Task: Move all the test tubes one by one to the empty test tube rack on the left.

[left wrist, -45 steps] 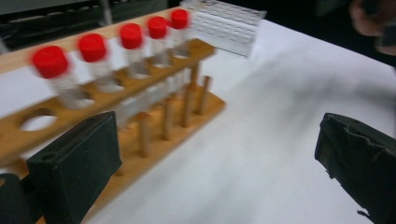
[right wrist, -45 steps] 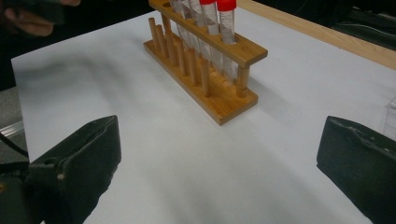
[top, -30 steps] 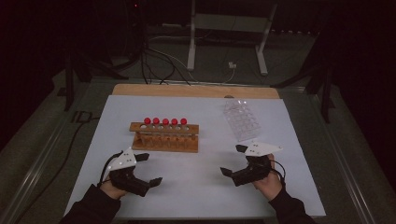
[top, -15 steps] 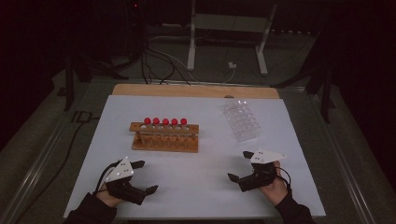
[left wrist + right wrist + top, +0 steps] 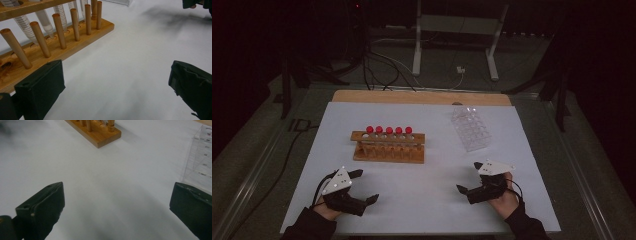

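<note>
A wooden rack (image 5: 388,148) stands mid-table and holds several clear tubes with red caps (image 5: 388,130). To its right, farther back, sits a clear plastic rack (image 5: 470,128). My left gripper (image 5: 360,186) rests low at the near left, jaws wide open and empty. In the left gripper view the wooden rack (image 5: 57,37) with its pegs and tubes lies ahead to the left of that gripper (image 5: 115,82). My right gripper (image 5: 468,176) is at the near right, also open and empty; its own view (image 5: 116,205) shows the wooden rack's end (image 5: 100,132) and the clear rack (image 5: 200,160).
A white sheet (image 5: 427,190) covers the table, with a wooden strip (image 5: 422,97) along its far edge. Cables and metal stand legs (image 5: 417,50) lie on the dark floor beyond. Open sheet lies between the two grippers.
Both grippers have drawn back toward the near edge of the table, away from the racks. Both stay open.
</note>
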The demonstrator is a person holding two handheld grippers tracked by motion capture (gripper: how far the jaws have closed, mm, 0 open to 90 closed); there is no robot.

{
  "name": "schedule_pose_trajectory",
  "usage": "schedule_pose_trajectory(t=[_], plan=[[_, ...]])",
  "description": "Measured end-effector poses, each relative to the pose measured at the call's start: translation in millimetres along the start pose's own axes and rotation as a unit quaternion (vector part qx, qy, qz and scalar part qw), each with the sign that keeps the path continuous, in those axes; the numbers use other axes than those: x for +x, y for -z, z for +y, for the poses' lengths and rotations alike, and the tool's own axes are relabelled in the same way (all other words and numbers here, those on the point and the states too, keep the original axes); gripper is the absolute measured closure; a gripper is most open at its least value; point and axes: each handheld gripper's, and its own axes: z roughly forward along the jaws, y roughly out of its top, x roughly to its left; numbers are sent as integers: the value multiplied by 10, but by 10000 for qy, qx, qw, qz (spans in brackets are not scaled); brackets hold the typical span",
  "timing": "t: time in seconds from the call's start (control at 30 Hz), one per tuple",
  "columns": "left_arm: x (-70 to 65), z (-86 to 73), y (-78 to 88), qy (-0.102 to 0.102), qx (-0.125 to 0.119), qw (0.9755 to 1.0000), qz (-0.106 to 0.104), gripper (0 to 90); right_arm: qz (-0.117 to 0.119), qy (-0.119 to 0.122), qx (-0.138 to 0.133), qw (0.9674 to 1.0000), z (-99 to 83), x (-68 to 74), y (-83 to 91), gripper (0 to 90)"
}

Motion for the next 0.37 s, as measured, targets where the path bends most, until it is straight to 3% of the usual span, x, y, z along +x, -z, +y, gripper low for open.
schedule_pose_trajectory(t=[0.37], plan=[[0,14,10,86,-105,9999,-68,11,69,-38,-66,9999,14,16,14,2]])
